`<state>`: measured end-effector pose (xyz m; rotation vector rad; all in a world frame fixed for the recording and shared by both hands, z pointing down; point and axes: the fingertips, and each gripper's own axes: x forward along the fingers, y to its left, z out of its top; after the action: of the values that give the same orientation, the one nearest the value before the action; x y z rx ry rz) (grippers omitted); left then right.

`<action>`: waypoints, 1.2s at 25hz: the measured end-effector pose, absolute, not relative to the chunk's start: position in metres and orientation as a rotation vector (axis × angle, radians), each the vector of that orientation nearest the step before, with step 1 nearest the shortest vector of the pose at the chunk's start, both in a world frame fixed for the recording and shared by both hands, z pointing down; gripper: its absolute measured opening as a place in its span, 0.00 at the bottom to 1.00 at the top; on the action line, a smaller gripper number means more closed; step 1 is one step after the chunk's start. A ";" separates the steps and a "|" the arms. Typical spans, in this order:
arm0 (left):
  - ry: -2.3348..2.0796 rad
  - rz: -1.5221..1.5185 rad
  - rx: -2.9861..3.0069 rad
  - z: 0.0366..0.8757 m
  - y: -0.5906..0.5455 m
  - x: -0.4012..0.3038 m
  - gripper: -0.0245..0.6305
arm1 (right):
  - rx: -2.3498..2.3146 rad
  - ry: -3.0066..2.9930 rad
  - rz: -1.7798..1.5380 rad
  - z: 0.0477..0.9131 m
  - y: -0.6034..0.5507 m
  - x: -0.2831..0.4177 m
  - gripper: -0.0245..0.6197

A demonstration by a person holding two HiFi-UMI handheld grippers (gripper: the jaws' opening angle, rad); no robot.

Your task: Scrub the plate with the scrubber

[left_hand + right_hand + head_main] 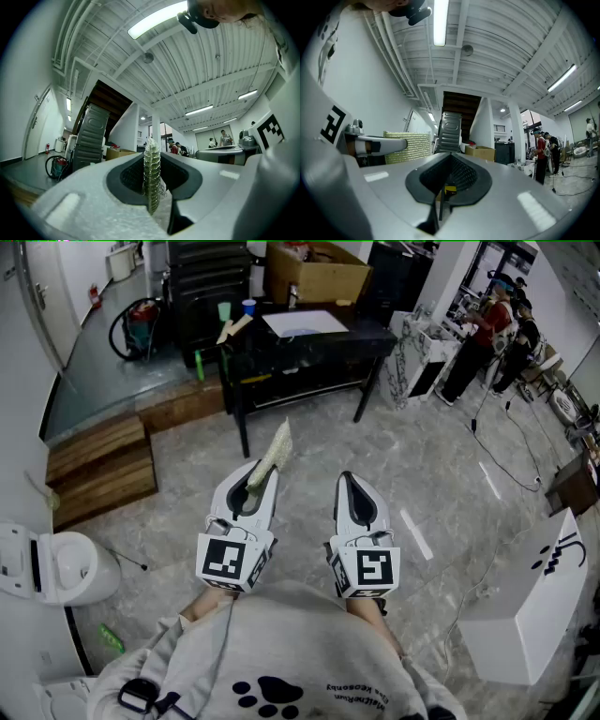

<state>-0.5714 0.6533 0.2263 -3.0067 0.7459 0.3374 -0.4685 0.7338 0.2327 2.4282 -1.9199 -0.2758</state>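
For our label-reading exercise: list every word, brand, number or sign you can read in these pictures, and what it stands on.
Nothing reads clearly enough to quote.
Sweatshirt: small print beside a paw print, too small to read.
White box: black mark, illegible.
Left tool and right tool: square black-and-white marker patterns, no words.

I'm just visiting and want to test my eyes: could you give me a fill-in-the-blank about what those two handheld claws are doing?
1. The left gripper is shut on the ____.
2. The right gripper is shut and holds ____.
3. The blue cup stands on the black ____.

Missing words: scrubber; nothing; table.
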 end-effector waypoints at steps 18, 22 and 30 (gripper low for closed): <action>0.769 0.266 -3.016 0.237 0.638 -0.555 0.16 | 2.477 -1.986 -0.251 0.235 0.723 -0.446 0.04; 0.790 0.244 -3.037 0.252 0.618 -0.548 0.16 | 2.484 -1.976 -0.222 0.247 0.709 -0.436 0.04; 0.731 0.285 -3.051 0.250 0.545 -0.500 0.16 | 2.503 -1.914 -0.280 0.245 0.648 -0.392 0.04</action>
<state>-0.4998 0.5449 0.2502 -3.0508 0.7315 0.2853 -0.3923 0.6485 0.2445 2.5027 -1.9137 -0.2796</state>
